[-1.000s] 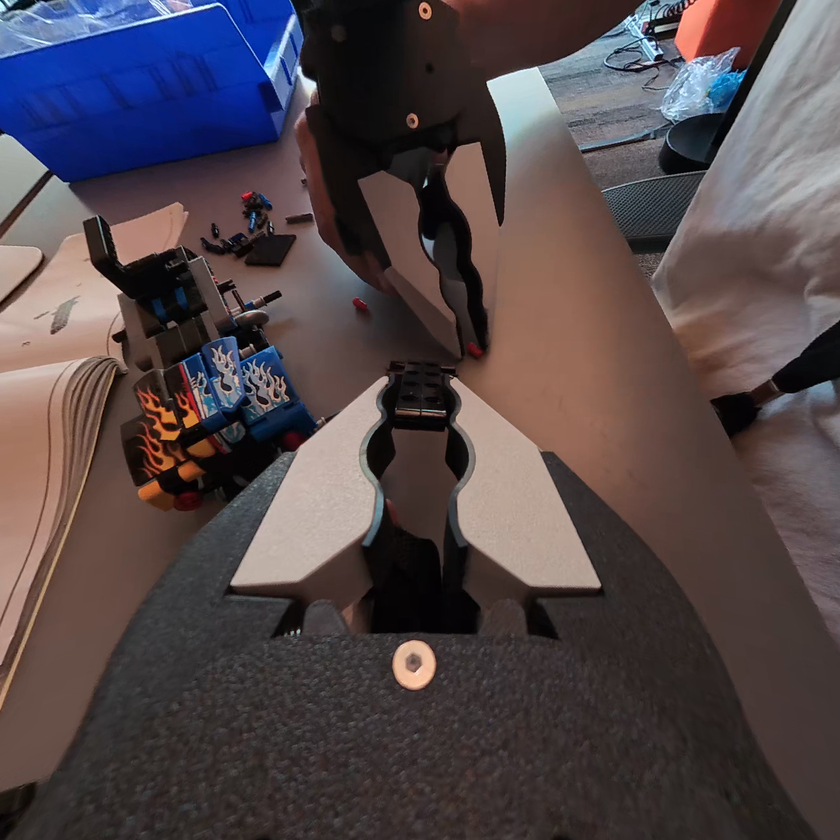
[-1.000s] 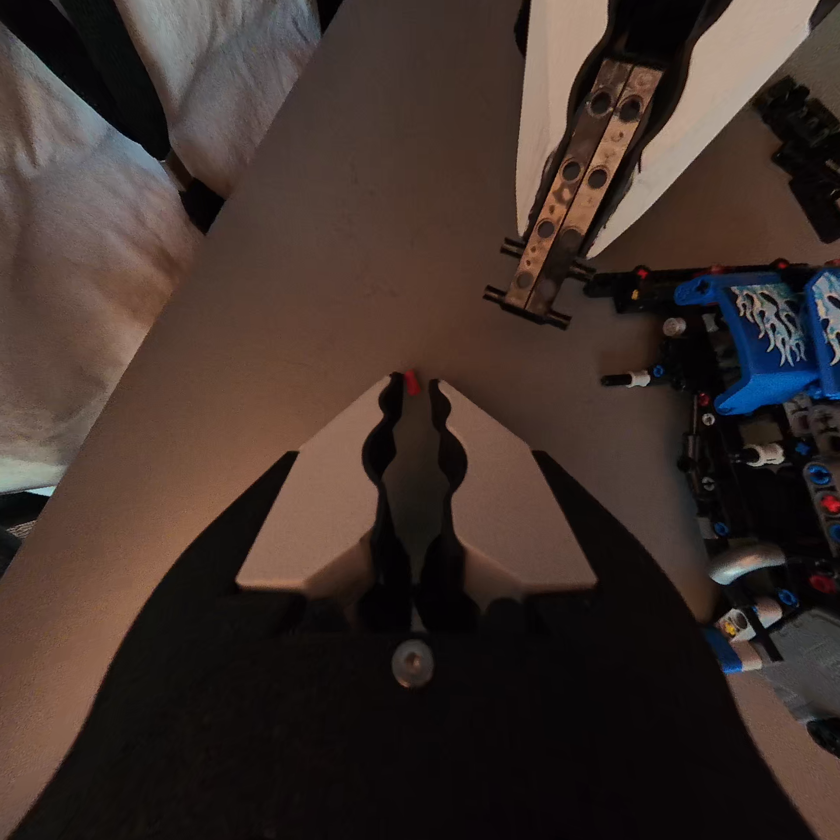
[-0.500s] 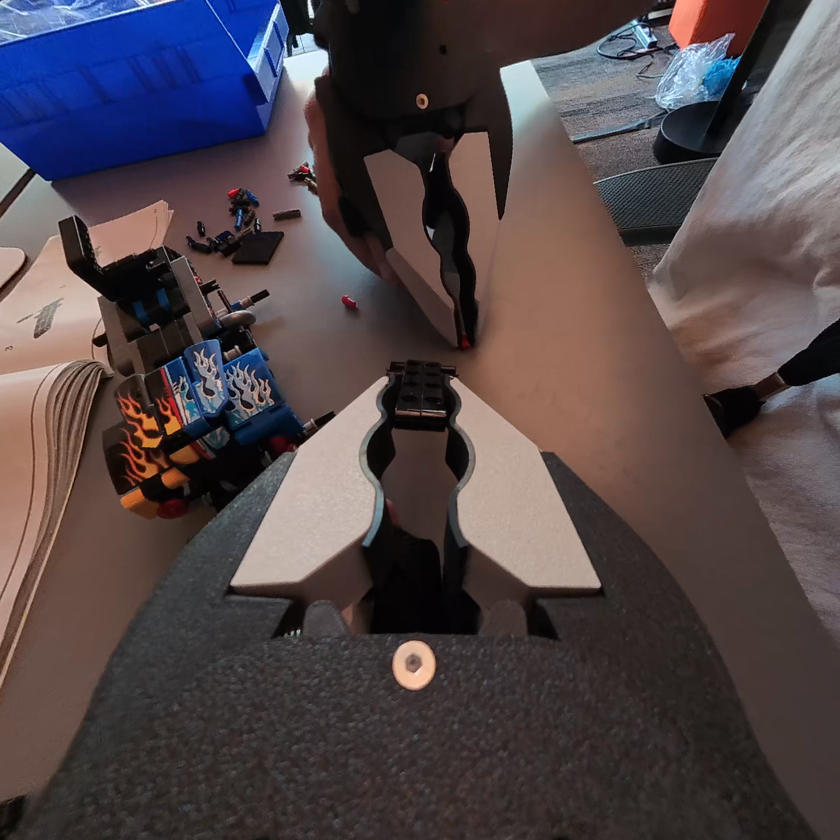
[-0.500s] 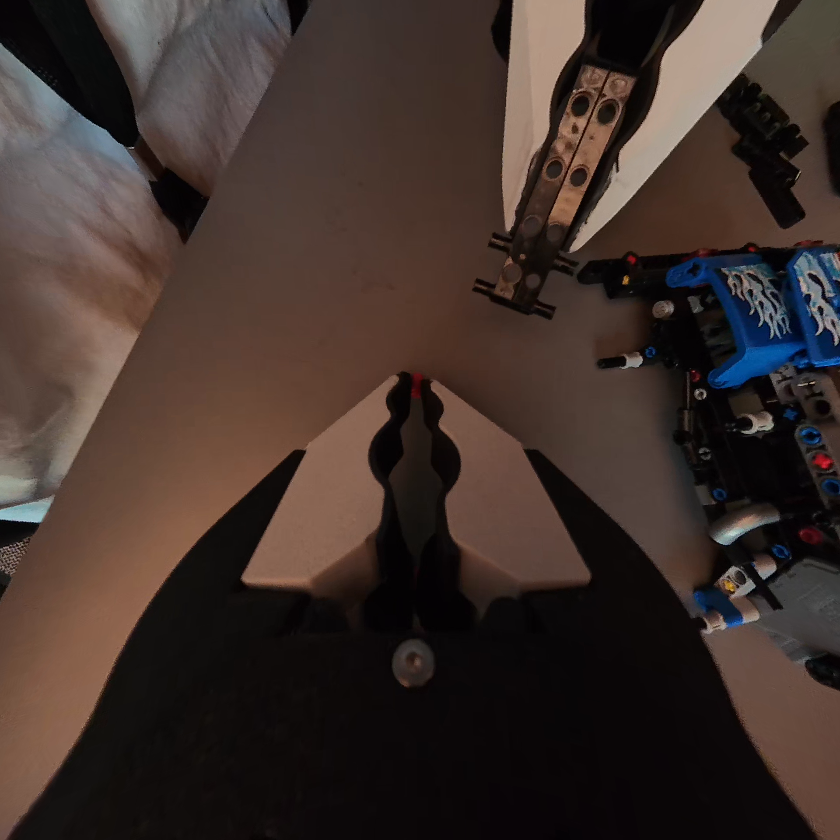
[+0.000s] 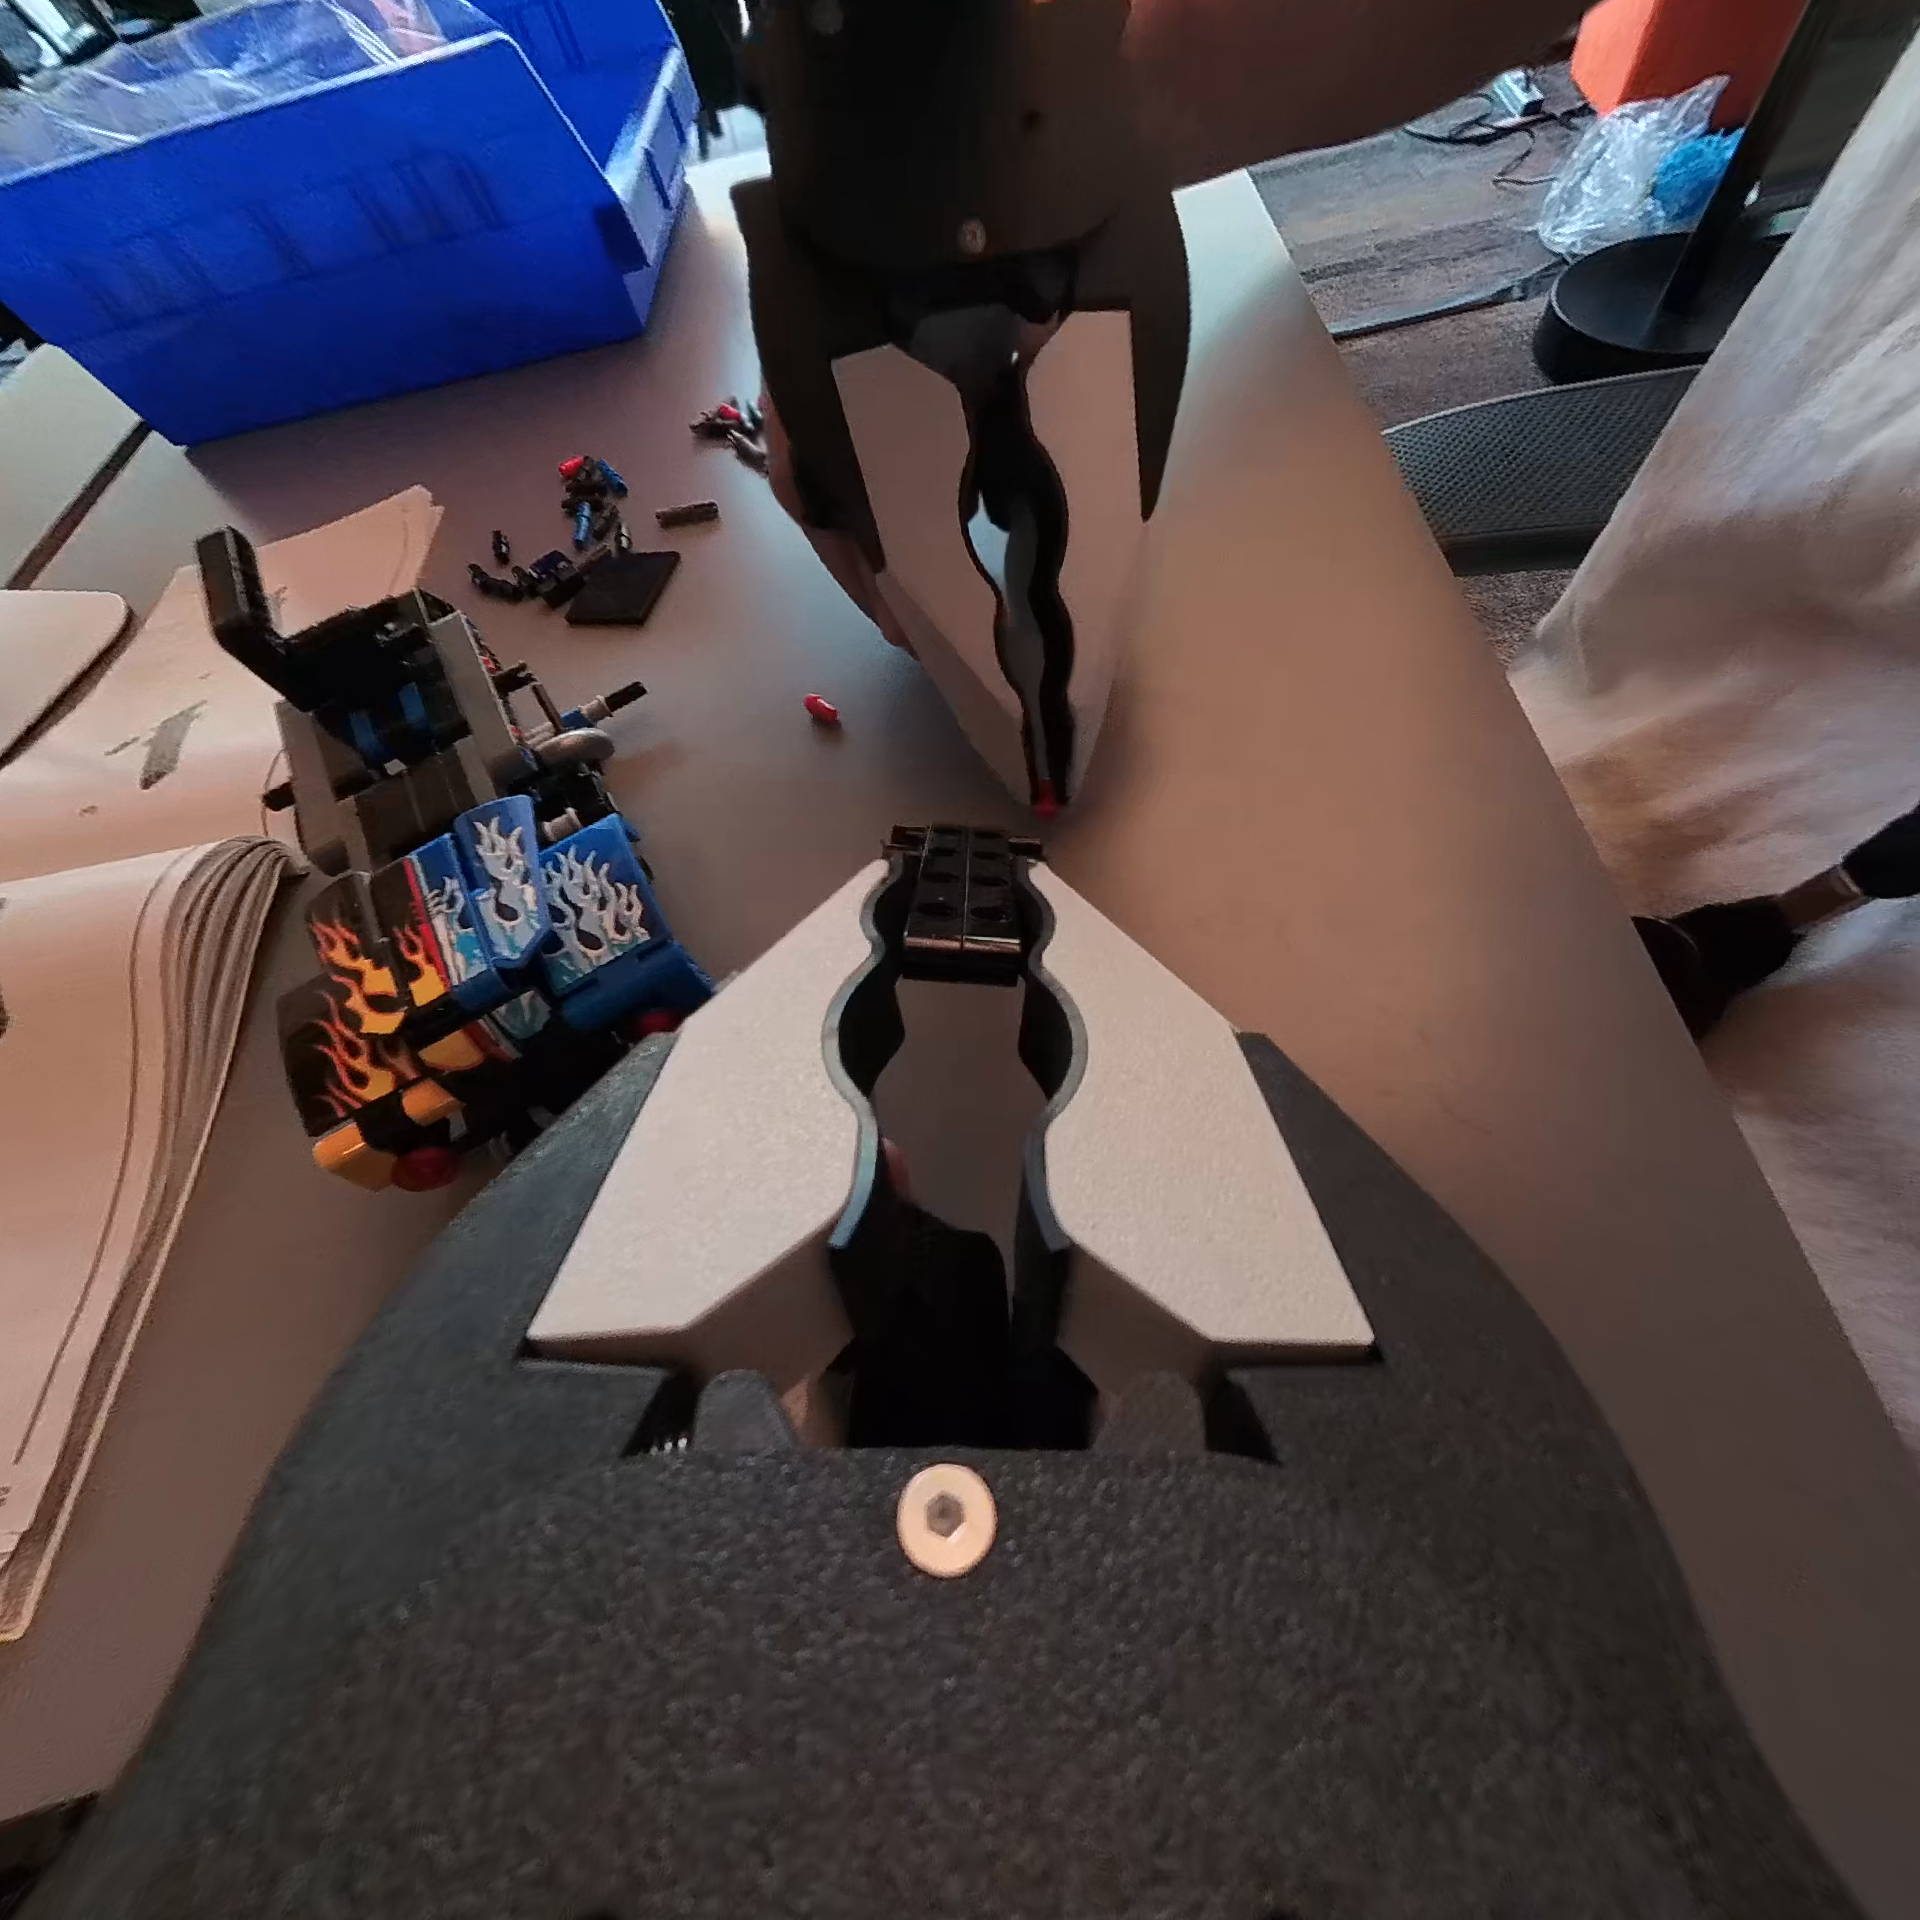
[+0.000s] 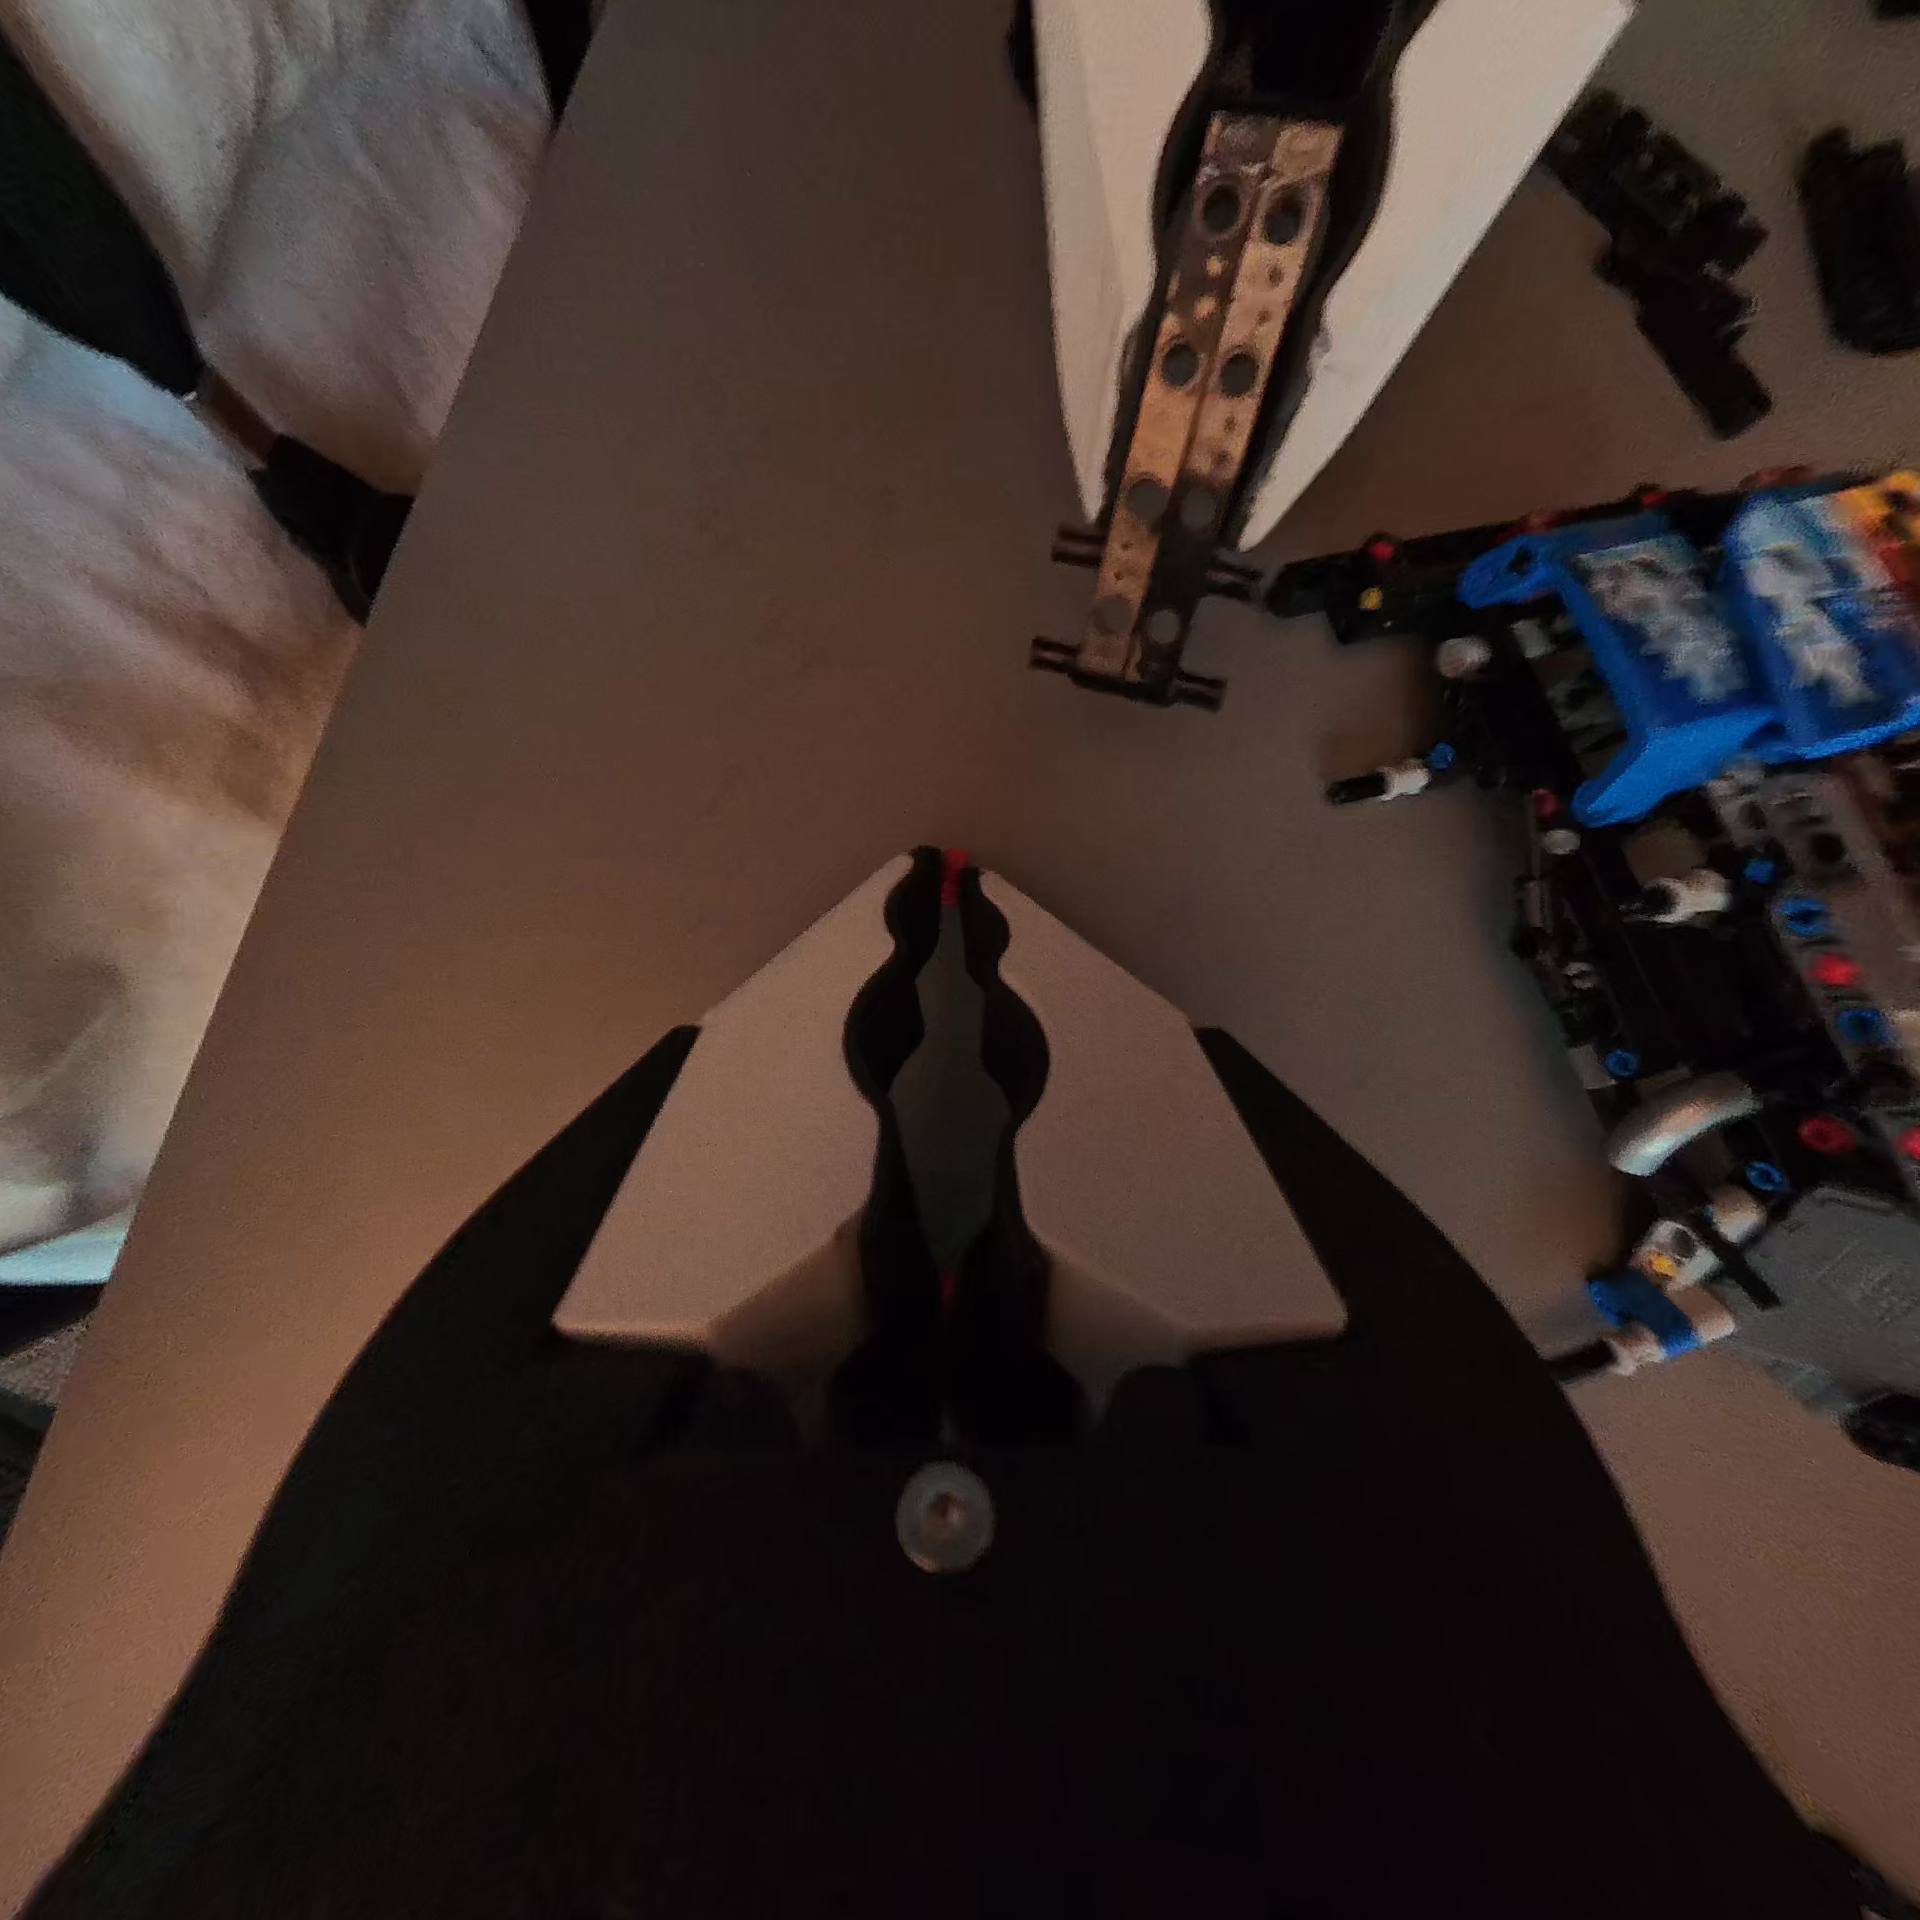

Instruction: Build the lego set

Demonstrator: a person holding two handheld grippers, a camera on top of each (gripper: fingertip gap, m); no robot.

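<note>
My left gripper (image 5: 961, 883) is shut on a pair of black holed beams (image 5: 961, 904) with pins sticking out at their far end; the beams also show in the right wrist view (image 6: 1174, 457). My right gripper (image 6: 943, 868) is shut on a small red pin (image 6: 952, 864), held just above the table. In the left wrist view the right gripper (image 5: 1044, 790) points down, its red pin (image 5: 1045, 798) just beyond the beams' tip. The part-built truck (image 5: 457, 914) with flame panels stands to the left; it shows at the right in the right wrist view (image 6: 1683, 831).
A blue bin (image 5: 332, 208) stands at the back left. Loose small parts (image 5: 582, 540) and a stray red pin (image 5: 821, 709) lie behind the truck. An instruction booklet (image 5: 94, 1039) lies at the left. The table edge (image 5: 1507, 831) runs along the right, beside white cloth. Spacing between my two grippers at the tips: around 7 centimeters.
The right gripper has closed tighter on the red pin and lifted a little. The left gripper with the beams has drawn slightly closer to it.
</note>
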